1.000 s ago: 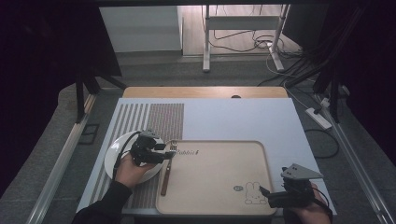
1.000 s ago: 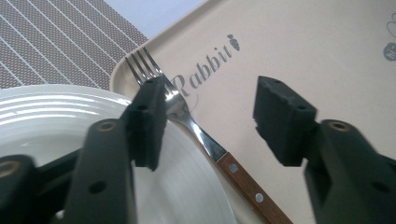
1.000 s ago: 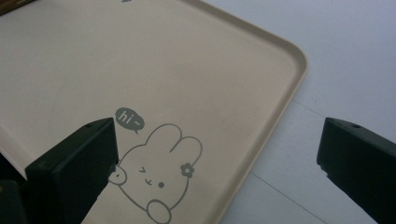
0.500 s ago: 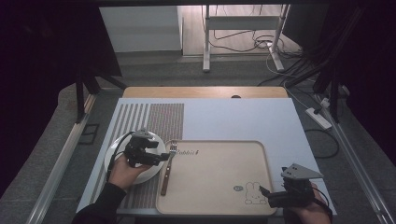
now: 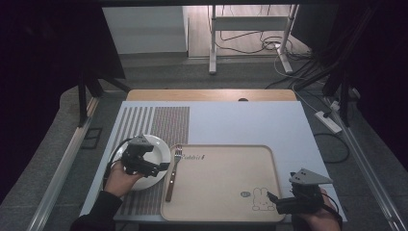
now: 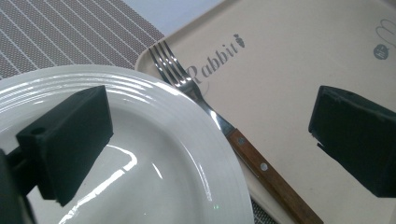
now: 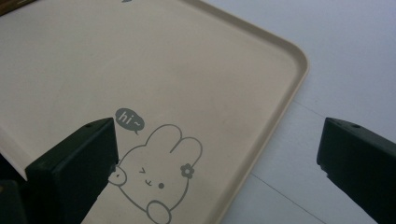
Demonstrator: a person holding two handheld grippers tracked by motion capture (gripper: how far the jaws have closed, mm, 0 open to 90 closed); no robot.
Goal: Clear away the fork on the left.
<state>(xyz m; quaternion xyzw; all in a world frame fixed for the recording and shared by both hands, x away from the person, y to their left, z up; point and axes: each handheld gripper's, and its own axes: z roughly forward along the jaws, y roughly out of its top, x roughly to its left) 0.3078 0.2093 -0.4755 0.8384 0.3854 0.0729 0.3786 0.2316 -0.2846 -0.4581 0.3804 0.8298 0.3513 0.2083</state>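
A white plate point(image 5: 153, 153) sits on a striped placemat at the table's left. Beside it a fork point(image 5: 172, 173) with a wooden handle lies along the left rim of a beige tray point(image 5: 221, 183), tines pointing away from me. My left gripper point(image 5: 161, 167) hovers over the plate's right side. Its jaws have just been opening and stand wide, one over the plate point(image 6: 140, 163), one over the tray point(image 6: 289, 60), gripping nothing; the fork point(image 6: 187, 84) lies below them. My right gripper point(image 5: 273, 198) stands open at the tray's near right corner, over the rabbit drawing point(image 7: 159, 177).
The striped placemat point(image 5: 159, 125) covers the left part of the pale blue table top point(image 5: 250, 120). A wooden strip point(image 5: 211, 95) runs along the far edge. Bare table point(image 7: 350, 56) lies right of the tray. Cables and a power strip point(image 5: 328, 122) lie on the floor beyond.
The left gripper has drawn back to the left, from the fork's head to over the plate, and its jaws have spread. The fork, tray and right gripper keep their places.
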